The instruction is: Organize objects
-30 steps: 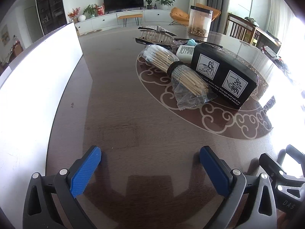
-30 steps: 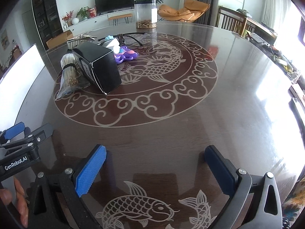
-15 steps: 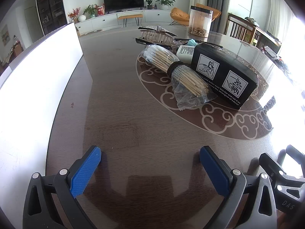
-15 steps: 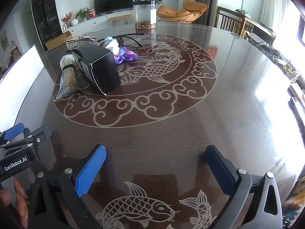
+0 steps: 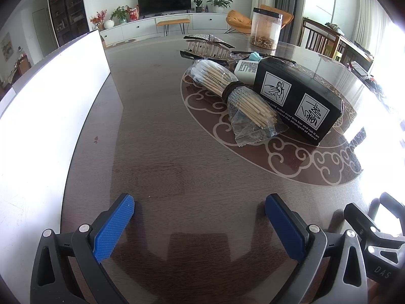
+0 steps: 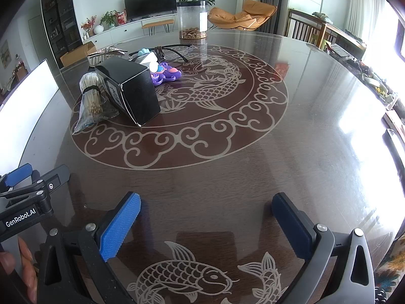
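A black box (image 5: 298,101) with white pictograms lies on the dark round table (image 5: 164,157). Beside it rests a plastic bag of wooden sticks (image 5: 238,93) tied with a black band. Behind them are a small white bottle (image 5: 246,69), a hair claw clip (image 5: 205,48) and a purple toy (image 6: 167,74). My left gripper (image 5: 200,217) is open, low over the table, well short of the sticks. My right gripper (image 6: 206,217) is open too, over bare table near the fish pattern. The box (image 6: 131,91) stands far up-left of it.
A white board or bin wall (image 5: 48,106) runs along the left table edge. A clear jar (image 5: 265,31) with a black lid stands at the far side. A hand (image 6: 15,263) holds the left gripper's handle. Chairs and a TV cabinet lie beyond.
The right wrist view has shifted very slightly; both grippers stay open and nothing on the table has moved.
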